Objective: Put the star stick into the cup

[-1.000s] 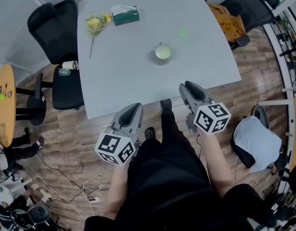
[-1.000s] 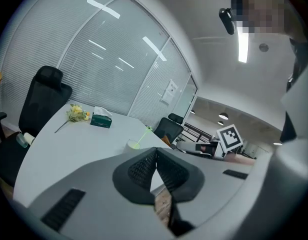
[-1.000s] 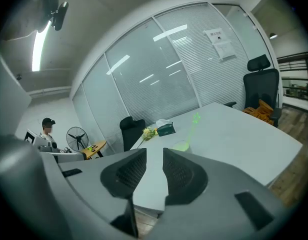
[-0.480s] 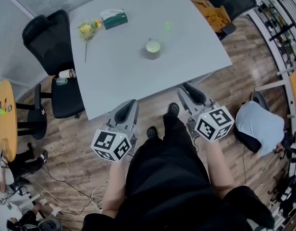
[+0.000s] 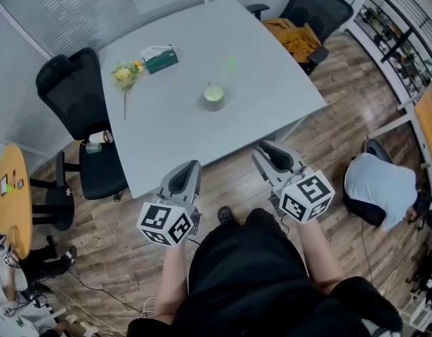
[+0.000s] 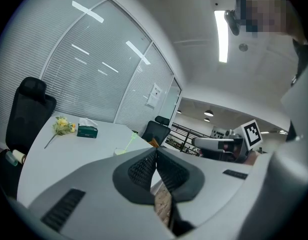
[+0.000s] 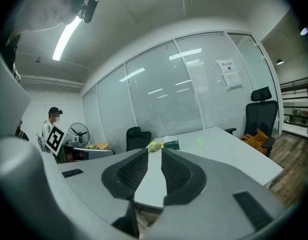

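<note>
A pale green cup [image 5: 214, 96] stands near the middle of the white table [image 5: 272, 90]. The green star stick [image 5: 231, 63] lies flat on the table a little beyond the cup. Both grippers hover over the wooden floor, short of the table's near edge. My left gripper [image 5: 191, 166] is shut with nothing in it; in its own view [image 6: 156, 151] the cup [image 6: 120, 151] and stick [image 6: 131, 140] show just over the left jaw. My right gripper [image 5: 261, 148] is open and its jaws are closing; a gap shows between them [image 7: 154, 151] with nothing in it. The stick [image 7: 200, 143] appears far off.
A yellow flower [image 5: 123, 76] and a green tissue box [image 5: 158, 58] lie at the table's far left. A black chair [image 5: 72, 93] stands left of the table, another [image 5: 311, 5] at the far right corner. A person in white [image 5: 381, 188] crouches at the right.
The head view has swung and pulled back, so the whole table now shows and the cup sits further left. Both grippers have stayed low, short of the table's near edge.
</note>
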The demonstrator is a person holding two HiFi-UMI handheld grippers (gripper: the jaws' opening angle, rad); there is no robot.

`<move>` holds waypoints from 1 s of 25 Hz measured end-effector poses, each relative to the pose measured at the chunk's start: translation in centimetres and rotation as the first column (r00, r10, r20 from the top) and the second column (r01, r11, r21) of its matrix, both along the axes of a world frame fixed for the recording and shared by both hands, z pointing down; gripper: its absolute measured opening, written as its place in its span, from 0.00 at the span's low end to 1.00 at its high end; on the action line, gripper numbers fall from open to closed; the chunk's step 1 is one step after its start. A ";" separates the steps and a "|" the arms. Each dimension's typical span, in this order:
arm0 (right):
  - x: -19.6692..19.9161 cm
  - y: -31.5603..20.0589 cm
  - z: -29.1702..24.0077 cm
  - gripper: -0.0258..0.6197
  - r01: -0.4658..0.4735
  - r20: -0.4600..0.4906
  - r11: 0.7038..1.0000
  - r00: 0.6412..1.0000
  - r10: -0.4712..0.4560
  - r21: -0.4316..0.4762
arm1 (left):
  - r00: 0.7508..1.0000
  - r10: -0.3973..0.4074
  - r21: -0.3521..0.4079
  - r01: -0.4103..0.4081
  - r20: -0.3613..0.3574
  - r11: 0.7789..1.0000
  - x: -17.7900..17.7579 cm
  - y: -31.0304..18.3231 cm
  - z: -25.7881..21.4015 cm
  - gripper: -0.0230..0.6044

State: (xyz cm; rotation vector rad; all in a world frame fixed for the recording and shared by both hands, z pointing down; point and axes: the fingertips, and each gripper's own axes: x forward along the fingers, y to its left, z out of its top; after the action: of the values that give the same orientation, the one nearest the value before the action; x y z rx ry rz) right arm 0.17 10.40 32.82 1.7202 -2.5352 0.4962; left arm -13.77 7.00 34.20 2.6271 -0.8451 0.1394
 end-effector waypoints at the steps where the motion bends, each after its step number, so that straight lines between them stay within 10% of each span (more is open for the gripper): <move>1: 0.0 0.1 -0.4 0.18 0.005 -0.004 1.000 1.000 -0.005 0.008 | 1.000 0.004 0.005 -0.004 -0.002 1.000 0.3 0.0 -0.3 0.04; 25: -0.8 1.9 1.0 0.05 0.058 -0.043 0.998 0.997 -0.060 -0.028 | 0.999 0.039 0.017 -0.039 0.035 0.999 3.4 2.2 -0.4 0.04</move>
State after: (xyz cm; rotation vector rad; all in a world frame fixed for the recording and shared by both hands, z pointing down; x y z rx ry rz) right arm -0.61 12.31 33.80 1.6238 -2.5284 0.4813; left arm -10.41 9.18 33.76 2.6659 -0.8104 0.1896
